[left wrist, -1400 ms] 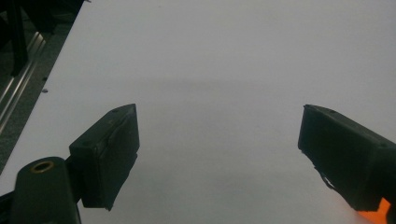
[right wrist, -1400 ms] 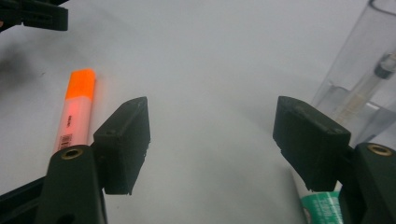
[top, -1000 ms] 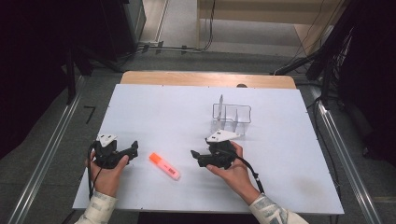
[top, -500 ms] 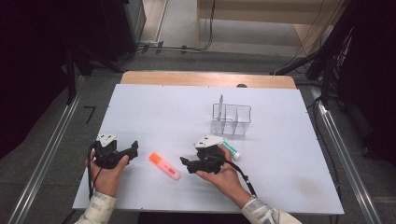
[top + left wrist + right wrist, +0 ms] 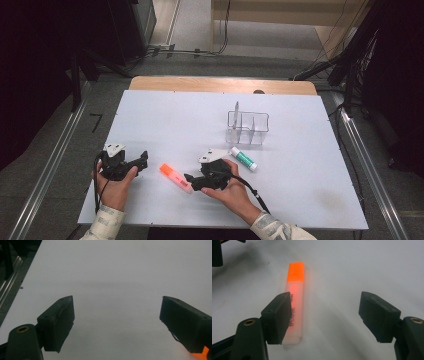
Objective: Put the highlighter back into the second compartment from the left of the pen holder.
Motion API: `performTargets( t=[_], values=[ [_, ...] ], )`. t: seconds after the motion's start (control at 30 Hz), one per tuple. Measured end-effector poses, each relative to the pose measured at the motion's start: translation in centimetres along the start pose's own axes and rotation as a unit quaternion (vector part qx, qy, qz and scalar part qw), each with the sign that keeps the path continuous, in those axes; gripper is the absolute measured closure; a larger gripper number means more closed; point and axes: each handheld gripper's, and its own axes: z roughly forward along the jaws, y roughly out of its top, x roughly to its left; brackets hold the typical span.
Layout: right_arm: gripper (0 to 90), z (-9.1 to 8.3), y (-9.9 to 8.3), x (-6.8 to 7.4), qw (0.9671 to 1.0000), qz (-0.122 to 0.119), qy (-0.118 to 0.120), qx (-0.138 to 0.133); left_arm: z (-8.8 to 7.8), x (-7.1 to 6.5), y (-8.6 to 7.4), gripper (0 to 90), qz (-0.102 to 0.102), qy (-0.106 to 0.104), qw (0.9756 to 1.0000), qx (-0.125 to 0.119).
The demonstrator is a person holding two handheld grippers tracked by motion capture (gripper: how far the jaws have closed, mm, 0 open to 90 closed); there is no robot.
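Half the orange highlighter hid behind right claw, jaws apart.

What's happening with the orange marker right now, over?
Right gripper open, closing in on orange highlighter, not yet gripped. Left gripper open, empty. Highlighter flat on table. Nothing in the way.

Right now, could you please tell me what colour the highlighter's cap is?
The highlighter has a bright orange cap; the right gripper view shows it best.

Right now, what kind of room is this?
Probably a lab or test room: a white table with a highlighter, a glue stick and a clear organizer, cables on the floor behind.
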Motion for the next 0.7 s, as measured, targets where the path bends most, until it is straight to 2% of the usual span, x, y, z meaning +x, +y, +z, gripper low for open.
performTargets(
  t=[0.4,0.7],
  values=[
    [23.7,1.4,0.0,1.6,0.9997,-0.015,0.013,0.011,0.0,0.1,0.0,12.7,-0.002,-0.001,1.0,-0.001],
    [23.8,2.5,-0.3,2.6,0.999,-0.037,0.007,0.023,0.0,0.1,0.0,12.7,-0.001,-0.001,1.0,0.001]
  ],
)
